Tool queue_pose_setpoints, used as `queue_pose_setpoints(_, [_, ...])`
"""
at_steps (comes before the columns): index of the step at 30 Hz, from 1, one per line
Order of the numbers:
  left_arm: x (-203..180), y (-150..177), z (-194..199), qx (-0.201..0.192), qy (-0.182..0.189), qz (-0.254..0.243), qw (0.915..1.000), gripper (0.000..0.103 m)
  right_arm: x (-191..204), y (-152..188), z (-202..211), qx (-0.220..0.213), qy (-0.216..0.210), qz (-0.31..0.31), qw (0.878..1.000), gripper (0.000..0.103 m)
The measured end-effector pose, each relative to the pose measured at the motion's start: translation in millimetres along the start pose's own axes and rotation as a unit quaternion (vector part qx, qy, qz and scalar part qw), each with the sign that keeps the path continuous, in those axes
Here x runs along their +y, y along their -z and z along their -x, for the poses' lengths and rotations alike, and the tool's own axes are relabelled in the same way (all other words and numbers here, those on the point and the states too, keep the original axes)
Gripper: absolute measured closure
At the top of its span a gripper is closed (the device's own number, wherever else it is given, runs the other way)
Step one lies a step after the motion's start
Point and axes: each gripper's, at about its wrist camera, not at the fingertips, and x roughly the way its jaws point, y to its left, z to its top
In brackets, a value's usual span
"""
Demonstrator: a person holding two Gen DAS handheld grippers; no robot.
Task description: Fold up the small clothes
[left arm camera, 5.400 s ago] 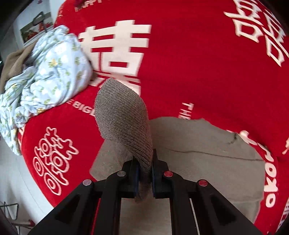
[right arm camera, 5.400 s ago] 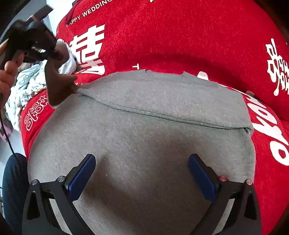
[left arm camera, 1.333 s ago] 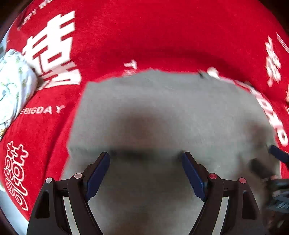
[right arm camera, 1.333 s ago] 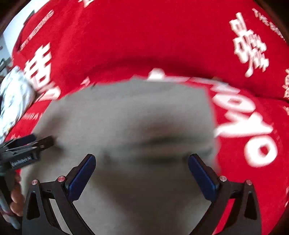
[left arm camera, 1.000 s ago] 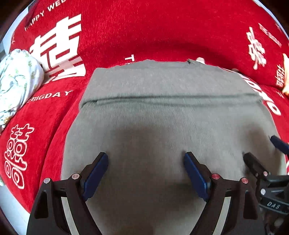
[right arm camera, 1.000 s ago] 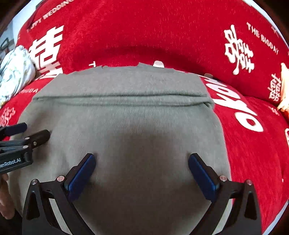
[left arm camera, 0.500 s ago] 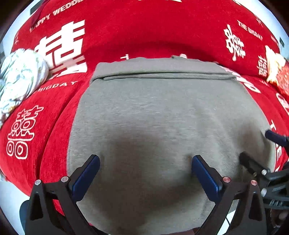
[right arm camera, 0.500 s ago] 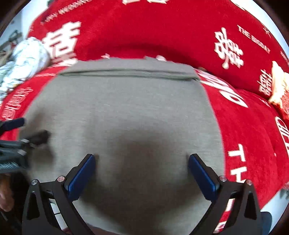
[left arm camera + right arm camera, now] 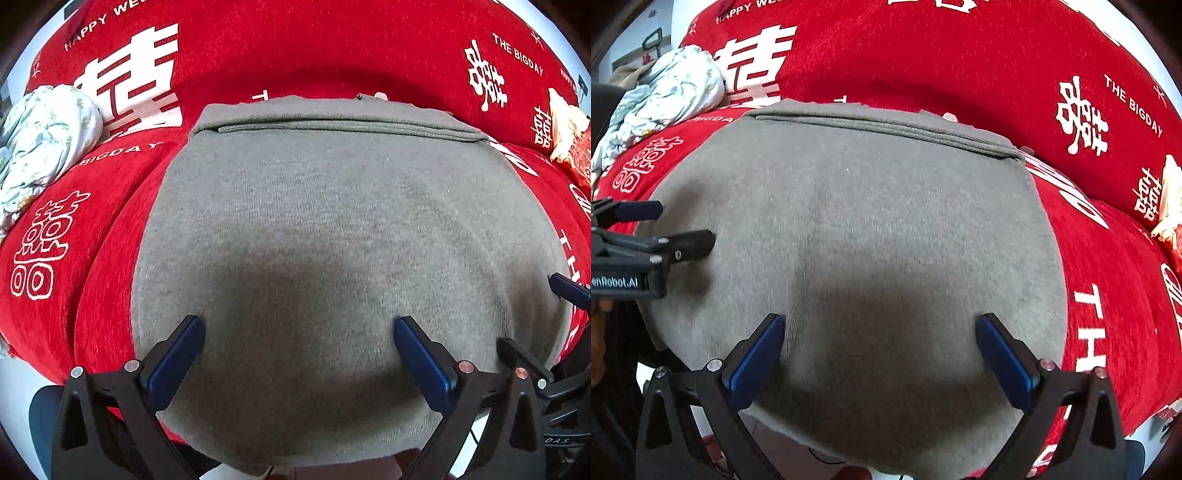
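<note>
Way different from a few seconds back: no more grey knit flap pinched up in the left hand-held gripper (image 9: 295, 343), just the grey garment (image 9: 332, 229) lying flat and folded on the red blanket (image 9: 295, 48), far edge doubled over. Left jaws just been opening, now spread wide above the near part of the cloth, nothing gripped. Right hand-held gripper (image 9: 879, 343) same deal, wide apart, empty, hovering over the near edge. Floral bundle (image 9: 44, 133) off left.

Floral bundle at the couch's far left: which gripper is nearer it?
Left. The left gripper hovers over the grey garment's bundle-side half; the right gripper is farther from the floral bundle.
</note>
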Motion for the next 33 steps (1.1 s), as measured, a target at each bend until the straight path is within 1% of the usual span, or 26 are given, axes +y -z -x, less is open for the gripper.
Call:
queue_pose_setpoints(3, [5, 5, 3, 0.017, 0.004, 0.006, 0.9998, 0.0, -5, 5, 4, 0.011, -0.004, -0.003, 1.0, 0.001])
queue_pose_setpoints(4, [9, 6, 5, 0.027, 0.009, 0.016, 0.9995, 0.0, -10, 8, 7, 0.021, -0.009, -0.019, 1.0, 0.001])
queue_pose_setpoints(5, [19, 10, 9, 0.039, 0.025, 0.038, 0.9982, 0.0, -18, 10, 11, 0.033, -0.007, -0.041, 0.999, 0.001])
queue_pose_setpoints(7, [36, 18, 15, 0.046, 0.043, 0.073, 0.9953, 0.0, -33, 18, 17, 0.039, 0.001, -0.08, 0.996, 0.0])
queue_pose_setpoints(9, [50, 26, 13, 0.066, 0.031, 0.105, 0.9919, 0.0, -49, 28, 20, 0.046, 0.011, -0.122, 0.991, 0.0])
queue_pose_setpoints(10, [56, 30, 10, 0.08, 0.027, 0.118, 0.9894, 0.0, -58, 34, 18, 0.059, 0.015, -0.149, 0.987, 0.0])
queue_pose_setpoints(11, [62, 36, 2, 0.104, 0.025, 0.133, 0.9853, 0.0, -65, 38, 16, 0.071, 0.014, -0.167, 0.983, 0.0])
queue_pose_setpoints(12, [63, 40, -4, 0.121, 0.024, 0.139, 0.9826, 0.0, -73, 44, 12, 0.089, 0.005, -0.195, 0.977, 0.0])
queue_pose_setpoints(13, [63, 45, -10, 0.137, 0.035, 0.145, 0.9794, 0.0, -76, 47, 9, 0.098, -0.002, -0.208, 0.973, 0.0])
queue_pose_setpoints(14, [63, 47, -11, 0.14, 0.044, 0.152, 0.9775, 0.0, -78, 49, 7, 0.107, -0.01, -0.219, 0.97, 0.0])
queue_pose_setpoints(15, [63, 48, -11, 0.14, 0.045, 0.154, 0.9771, 0.0, -78, 51, 4, 0.115, -0.022, -0.233, 0.965, 0.0])
queue_pose_setpoints(17, [59, 48, -11, 0.139, 0.046, 0.147, 0.9782, 0.0, -77, 54, -1, 0.129, -0.04, -0.247, 0.96, 0.0])
queue_pose_setpoints(18, [57, 49, -12, 0.141, 0.052, 0.146, 0.9778, 0.0, -73, 56, -6, 0.142, -0.054, -0.253, 0.956, 0.0])
queue_pose_setpoints(20, [55, 52, -16, 0.152, 0.073, 0.149, 0.9744, 0.0, -65, 60, -14, 0.158, -0.074, -0.251, 0.952, 0.001])
queue_pose_setpoints(21, [51, 54, -19, 0.161, 0.087, 0.147, 0.9721, 0.005, -59, 61, -18, 0.166, -0.093, -0.247, 0.95, 0.001])
queue_pose_setpoints(22, [48, 55, -20, 0.165, 0.095, 0.143, 0.9712, 0.012, -53, 62, -21, 0.171, -0.112, -0.242, 0.948, 0.008])
queue_pose_setpoints(23, [45, 55, -16, 0.159, 0.097, 0.136, 0.9731, 0.017, -51, 61, -21, 0.174, -0.114, -0.239, 0.949, 0.023])
queue_pose_setpoints(24, [42, 55, -11, 0.155, 0.101, 0.129, 0.9742, 0.035, -50, 61, -20, 0.177, -0.106, -0.235, 0.95, 0.031])
queue_pose_setpoints(25, [40, 55, -7, 0.152, 0.105, 0.122, 0.9752, 0.047, -51, 61, -19, 0.178, -0.103, -0.233, 0.95, 0.048])
queue_pose_setpoints(26, [36, 55, -1, 0.15, 0.117, 0.112, 0.9753, 0.077, -52, 61, -17, 0.177, -0.112, -0.231, 0.95, 0.08])
queue_pose_setpoints(27, [34, 55, 2, 0.15, 0.123, 0.106, 0.9752, 0.089, -53, 61, -15, 0.173, -0.132, -0.228, 0.949, 0.089])
queue_pose_setpoints(28, [32, 55, 7, 0.146, 0.122, 0.101, 0.9766, 0.089, -53, 58, -8, 0.159, -0.146, -0.222, 0.951, 0.089])
queue_pose_setpoints(29, [31, 51, 13, 0.136, 0.117, 0.092, 0.9795, 0.09, -53, 57, -4, 0.153, -0.147, -0.216, 0.953, 0.089])
queue_pose_setpoints(31, [30, 46, 23, 0.12, 0.12, 0.087, 0.9817, 0.09, -49, 49, 13, 0.114, -0.157, -0.193, 0.962, 0.089])
queue_pose_setpoints(33, [30, 36, 41, 0.083, 0.128, 0.086, 0.9846, 0.09, -51, 38, 31, 0.074, -0.163, -0.18, 0.967, 0.089])
